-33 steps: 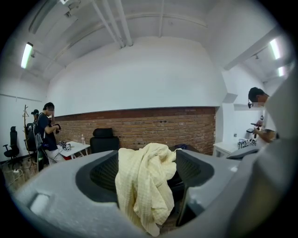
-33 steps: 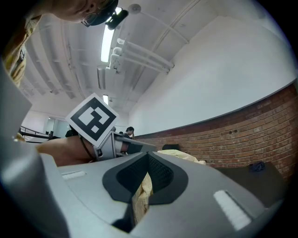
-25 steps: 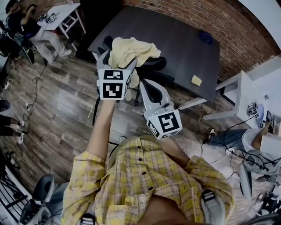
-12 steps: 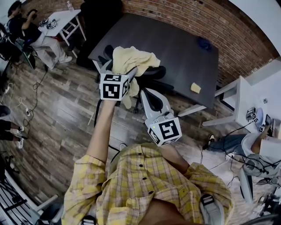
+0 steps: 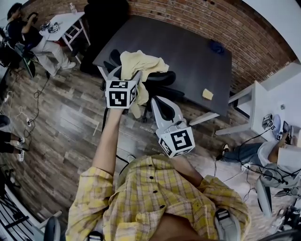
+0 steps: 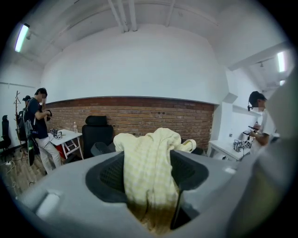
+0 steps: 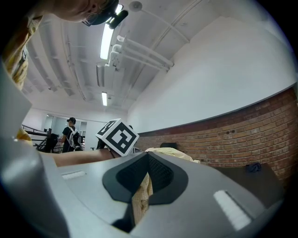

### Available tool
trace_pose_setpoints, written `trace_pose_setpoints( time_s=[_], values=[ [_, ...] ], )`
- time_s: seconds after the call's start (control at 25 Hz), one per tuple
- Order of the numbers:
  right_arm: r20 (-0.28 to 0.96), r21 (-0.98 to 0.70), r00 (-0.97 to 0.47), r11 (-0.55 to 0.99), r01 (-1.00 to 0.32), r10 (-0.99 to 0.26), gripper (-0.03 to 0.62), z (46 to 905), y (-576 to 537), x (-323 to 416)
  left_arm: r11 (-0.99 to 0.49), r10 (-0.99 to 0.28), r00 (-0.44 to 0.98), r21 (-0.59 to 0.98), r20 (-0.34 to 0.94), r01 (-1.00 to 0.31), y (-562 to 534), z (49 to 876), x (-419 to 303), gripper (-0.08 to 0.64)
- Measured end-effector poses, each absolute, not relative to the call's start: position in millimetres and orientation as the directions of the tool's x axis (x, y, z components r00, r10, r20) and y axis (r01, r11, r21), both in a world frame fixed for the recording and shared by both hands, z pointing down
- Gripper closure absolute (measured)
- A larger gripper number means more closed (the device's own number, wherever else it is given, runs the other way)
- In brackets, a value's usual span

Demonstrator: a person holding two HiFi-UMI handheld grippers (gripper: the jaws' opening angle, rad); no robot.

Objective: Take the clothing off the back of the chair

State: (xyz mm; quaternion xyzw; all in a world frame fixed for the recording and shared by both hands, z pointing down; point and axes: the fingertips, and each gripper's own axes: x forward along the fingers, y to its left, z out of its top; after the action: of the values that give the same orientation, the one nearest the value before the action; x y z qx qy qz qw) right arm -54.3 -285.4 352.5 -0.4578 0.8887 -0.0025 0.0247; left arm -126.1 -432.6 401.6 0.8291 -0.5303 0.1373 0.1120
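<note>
Snugly clothing (image 5: 141, 61) (yellow) in 2 grippers (image 5: 121, 71) (image 5: 155, 101)

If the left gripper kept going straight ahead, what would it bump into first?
The yellow shirt: it already sits between the left gripper's jaws, which have just been closing on it.

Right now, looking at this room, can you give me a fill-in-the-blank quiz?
1. The pale yellow garment hangs over the back of a black ____.
2. The wall beyond the dark table is made of ____.
3. The checked shirt nearest the camera is ____.
Missing words: office chair; brick; yellow.
</note>
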Motion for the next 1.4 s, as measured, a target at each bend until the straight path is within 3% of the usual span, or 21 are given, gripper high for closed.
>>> trace_pose_setpoints(
  time_s=[0.16, 0.32, 0.84, 1.4],
  values=[
    [-0.041, -0.027, -0.579, 0.580, -0.814, -0.814, 0.589, 353, -278, -53, -0.410, -0.852, 0.390, 0.017, 0.348, -0.912, -423, 402, -121, 0.369],
    [-0.043, -0.027, -0.581, 0.582, -0.813, -0.813, 0.589, 349, -279, -55, -0.403, -0.848, 0.398, 0.062, 0.350, -0.913, -424, 397, -125, 0.414],
    [-0.040, -0.041, -0.582, 0.583, -0.811, -0.812, 0.589, 350, -270, -51, -0.383, -0.863, 0.405, 0.130, 0.301, -0.914, -407, 381, -126, 0.439],
    [-0.060, -0.051, -0.603, 0.606, -0.794, -0.796, 0.589, 345, -264, -52, -0.374, -0.907, 0.395, 0.154, 0.145, -0.915, -379, 313, -137, 0.439]
  ],
)
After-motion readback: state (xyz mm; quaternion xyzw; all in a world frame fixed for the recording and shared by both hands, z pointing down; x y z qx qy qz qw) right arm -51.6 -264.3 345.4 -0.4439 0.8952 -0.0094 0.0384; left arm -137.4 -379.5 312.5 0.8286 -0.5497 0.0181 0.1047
